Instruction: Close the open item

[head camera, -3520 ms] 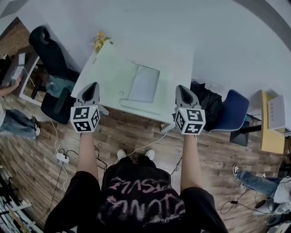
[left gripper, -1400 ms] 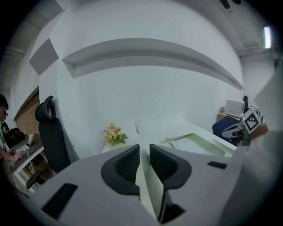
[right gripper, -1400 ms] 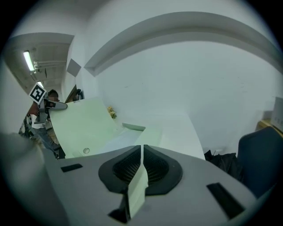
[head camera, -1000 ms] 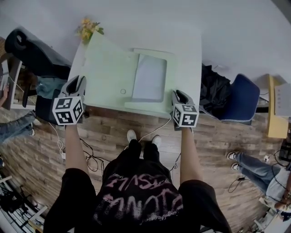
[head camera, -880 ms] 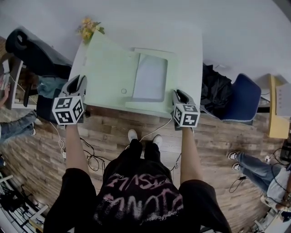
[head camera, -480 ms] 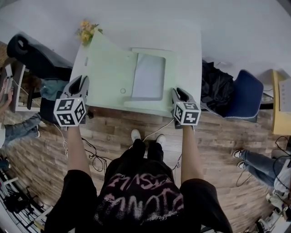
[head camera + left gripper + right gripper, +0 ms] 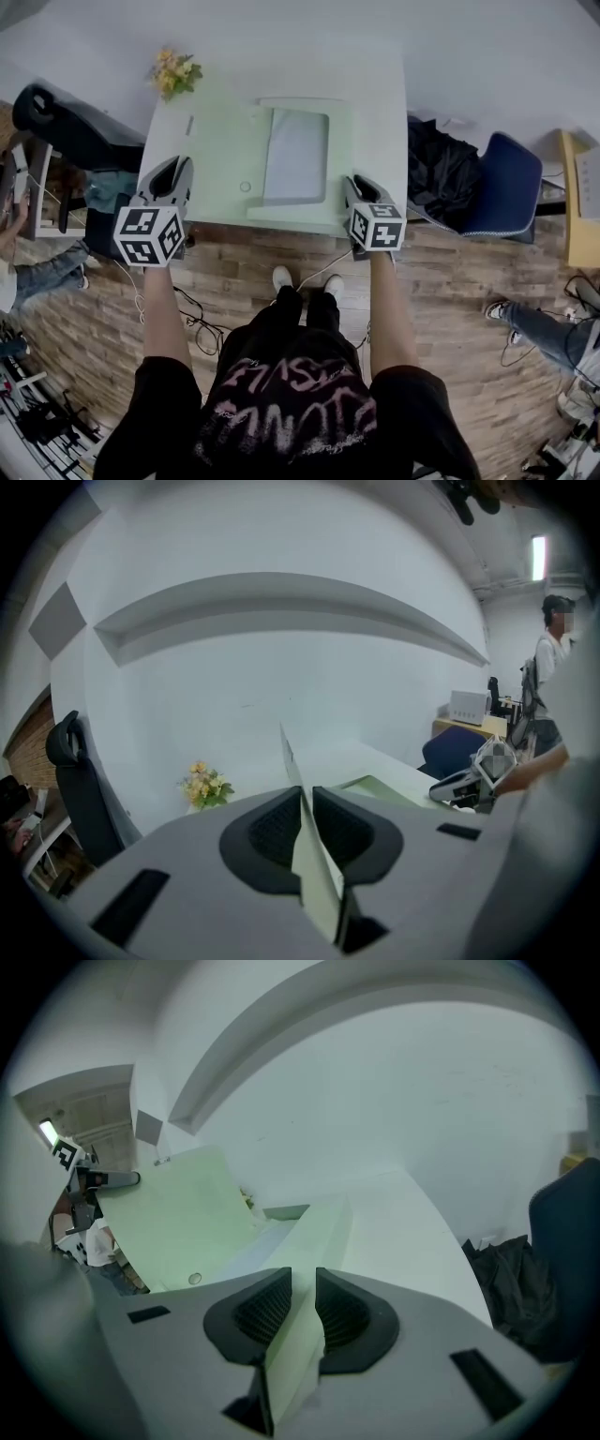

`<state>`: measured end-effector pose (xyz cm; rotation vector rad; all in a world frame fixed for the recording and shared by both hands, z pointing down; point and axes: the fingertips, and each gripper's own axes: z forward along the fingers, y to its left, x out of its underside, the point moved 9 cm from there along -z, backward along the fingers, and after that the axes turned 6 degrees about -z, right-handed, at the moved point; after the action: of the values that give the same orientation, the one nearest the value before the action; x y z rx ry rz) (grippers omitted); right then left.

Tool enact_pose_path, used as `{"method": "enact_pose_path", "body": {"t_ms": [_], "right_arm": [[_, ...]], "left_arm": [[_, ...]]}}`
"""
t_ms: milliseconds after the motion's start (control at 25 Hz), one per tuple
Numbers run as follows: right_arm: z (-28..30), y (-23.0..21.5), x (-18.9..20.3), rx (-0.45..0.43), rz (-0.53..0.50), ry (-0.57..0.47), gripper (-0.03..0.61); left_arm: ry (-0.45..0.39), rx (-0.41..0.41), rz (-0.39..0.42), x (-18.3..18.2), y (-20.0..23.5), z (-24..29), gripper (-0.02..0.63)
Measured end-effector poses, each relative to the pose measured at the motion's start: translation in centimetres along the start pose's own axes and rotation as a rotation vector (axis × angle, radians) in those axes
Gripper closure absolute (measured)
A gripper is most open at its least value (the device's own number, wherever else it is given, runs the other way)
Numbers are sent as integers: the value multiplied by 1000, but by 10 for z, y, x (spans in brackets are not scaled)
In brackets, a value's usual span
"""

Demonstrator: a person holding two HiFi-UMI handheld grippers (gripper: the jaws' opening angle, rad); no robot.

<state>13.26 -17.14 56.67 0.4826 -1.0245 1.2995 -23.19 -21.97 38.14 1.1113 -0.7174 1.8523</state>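
A flat pale-green box (image 7: 341, 159) lies open on the white table (image 7: 382, 112). Its wide lid (image 7: 211, 155) is folded out to the left. My left gripper (image 7: 174, 172) is at the lid's front left edge. In the left gripper view that thin edge (image 7: 314, 874) runs between the jaws (image 7: 307, 795), which are closing on it. My right gripper (image 7: 359, 188) sits at the box's front right corner. The thicker side wall (image 7: 323, 1227) fills the gap between its pads (image 7: 303, 1275). The lid (image 7: 178, 1213) shows to its left.
Yellow flowers (image 7: 173, 73) stand at the table's back left corner. A black office chair (image 7: 70, 127) is to the left. A dark bag (image 7: 441, 178) and a blue chair (image 7: 511, 192) are to the right. Cables (image 7: 187, 319) trail over the wooden floor, and other people stand at the edges.
The left gripper has moved a little right and forward onto the lid's edge. The right gripper has shifted slightly left to the box's corner. The box lies as before.
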Motion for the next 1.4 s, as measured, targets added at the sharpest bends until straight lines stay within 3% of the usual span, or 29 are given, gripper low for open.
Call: {"method": "enact_pose_path", "body": {"t_ms": [760, 1080, 1400], "right_arm": [[1, -6, 2, -65, 13, -10, 494], [0, -7, 3, -93, 17, -17, 491], [0, -7, 2, -114, -6, -16, 491]], "left_arm": [[-16, 168, -61, -9, -92, 16, 458], [4, 270, -64, -8, -126, 27, 419], [15, 373, -119, -7, -145, 44, 368]]}}
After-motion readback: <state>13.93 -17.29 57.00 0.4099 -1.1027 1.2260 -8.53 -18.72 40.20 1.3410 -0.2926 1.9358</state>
